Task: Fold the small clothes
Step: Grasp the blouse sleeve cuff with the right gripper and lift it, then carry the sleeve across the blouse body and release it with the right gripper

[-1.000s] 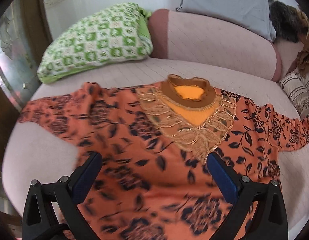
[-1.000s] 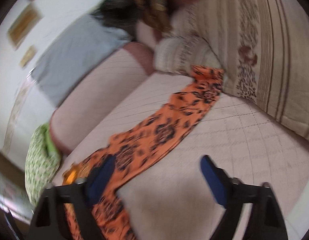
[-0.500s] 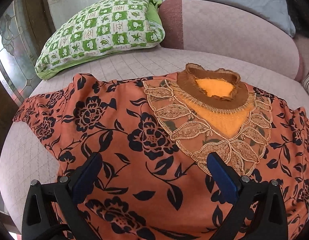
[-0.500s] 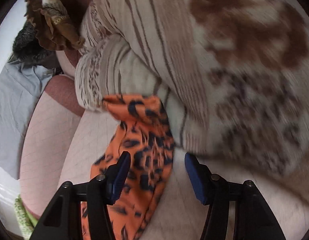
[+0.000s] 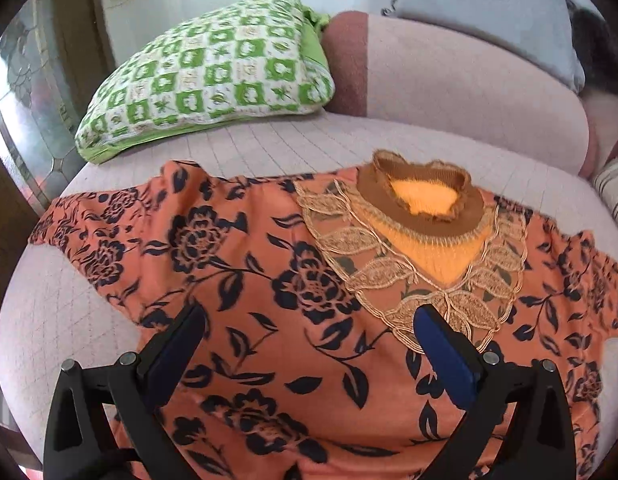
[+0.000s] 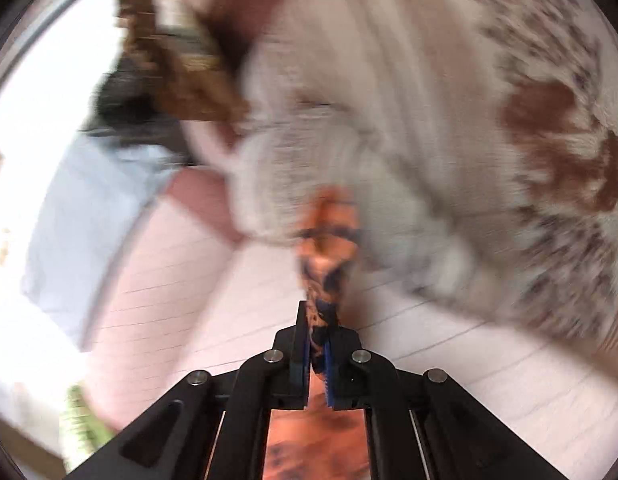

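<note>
Lay spread face-up across the pale pink quilted sofa seat (image 5: 269, 144): one orange long-sleeved top with black flower print and a gold lace collar (image 5: 293, 280), flattened with sleeves out to either side, probably so that the folds could start from the edges. Hovered over its chest: the left gripper (image 5: 309, 332), blue-padded jaws spread wide with nothing between them, seemingly waiting its turn or ready to pin the cloth. Pinched narrow on the cuff end of one orange sleeve (image 6: 329, 248): the right gripper (image 6: 318, 344), cloth bunched between the pads, apparently to carry that sleeve inward over the body. Badly blurred there, so little else sure. Counted: one garment, two sleeves, one green-and-white checked pillow (image 5: 213, 76) at the sofa's far corner, one beige striped blanket with brown flowers (image 6: 469, 140) right behind the gripped sleeve, one grey cushion (image 5: 489, 12) on the backrest.
</note>
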`<move>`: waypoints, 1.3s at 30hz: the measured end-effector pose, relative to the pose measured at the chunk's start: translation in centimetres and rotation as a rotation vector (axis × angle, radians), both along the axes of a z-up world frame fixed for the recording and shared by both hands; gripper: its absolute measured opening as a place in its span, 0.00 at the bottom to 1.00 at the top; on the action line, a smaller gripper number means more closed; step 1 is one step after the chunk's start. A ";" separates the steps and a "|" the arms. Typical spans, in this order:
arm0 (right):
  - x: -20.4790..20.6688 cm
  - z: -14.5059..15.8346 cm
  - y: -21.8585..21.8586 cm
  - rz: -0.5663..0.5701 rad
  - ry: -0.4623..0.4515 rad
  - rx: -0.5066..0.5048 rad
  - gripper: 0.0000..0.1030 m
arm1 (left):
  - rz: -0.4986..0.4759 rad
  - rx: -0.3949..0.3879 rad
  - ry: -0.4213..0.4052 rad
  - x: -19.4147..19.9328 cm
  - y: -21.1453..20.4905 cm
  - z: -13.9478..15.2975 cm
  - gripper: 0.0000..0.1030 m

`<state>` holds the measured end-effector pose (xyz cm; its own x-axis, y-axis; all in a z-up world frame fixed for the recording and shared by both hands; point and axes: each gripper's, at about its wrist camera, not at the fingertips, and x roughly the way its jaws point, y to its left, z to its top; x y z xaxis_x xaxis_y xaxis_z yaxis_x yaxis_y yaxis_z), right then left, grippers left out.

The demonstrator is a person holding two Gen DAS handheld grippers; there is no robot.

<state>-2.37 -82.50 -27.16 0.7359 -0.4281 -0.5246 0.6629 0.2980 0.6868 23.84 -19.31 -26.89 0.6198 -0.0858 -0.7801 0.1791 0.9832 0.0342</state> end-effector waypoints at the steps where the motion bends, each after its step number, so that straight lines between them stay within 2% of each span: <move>1: 0.7 1.0 0.9 0.032 -0.048 0.025 0.05 | 0.013 -0.019 -0.006 0.0 0.9 0.6 1.00; 5: 5.6 5.1 7.9 0.227 -0.134 0.038 0.05 | 0.076 -0.038 -0.047 0.4 3.8 1.9 1.00; 10: 14.0 6.7 19.5 0.484 -0.209 0.120 0.05 | 0.186 -0.015 -0.081 1.8 8.7 2.2 1.00; 15: 21.2 4.5 31.0 0.650 -0.242 0.226 0.05 | 0.276 -0.017 -0.072 3.4 13.7 2.6 1.00; 18: 25.4 1.7 38.0 0.732 -0.264 0.327 0.05 | 0.325 -0.028 -0.082 3.8 16.5 3.4 1.00; 20: 28.0 -0.1 42.0 0.789 -0.248 0.368 0.08 | 0.348 -0.025 -0.083 4.0 17.9 3.7 1.00; 23: 31.2 -2.4 47.7 0.878 -0.168 0.415 0.12 | 0.385 -0.038 -0.069 4.4 20.0 3.8 1.00; 24: 31.4 -2.9 49.6 0.893 -0.137 0.421 0.27 | 0.396 -0.042 -0.063 4.5 20.5 3.7 1.00; 25: 32.2 -3.7 51.1 0.912 -0.090 0.426 0.62 | 0.409 -0.049 -0.054 4.6 21.1 3.7 1.00; 26: 31.7 -4.4 53.1 0.930 -0.086 0.439 0.77 | 0.425 -0.064 -0.042 4.7 21.9 3.5 1.00; 27: 31.7 -4.6 54.0 0.939 -0.098 0.453 0.85 | 0.434 -0.077 -0.036 4.8 22.3 3.5 1.00; 30: 31.6 -4.0 55.2 1.052 -0.102 0.410 0.85 | 0.450 -0.105 -0.026 5.1 22.5 3.4 1.00; 33: 30.7 -1.6 54.3 1.117 -0.094 0.285 0.85 | 0.433 -0.117 -0.021 5.2 21.7 3.5 1.00; 36: 27.0 0.3 50.3 1.049 -0.085 0.159 0.85 | 0.386 -0.103 -0.031 5.1 19.6 3.7 1.00; 39: 24.8 0.8 46.2 0.935 -0.051 0.089 0.84 | 0.300 -0.108 -0.024 5.1 16.8 3.5 1.00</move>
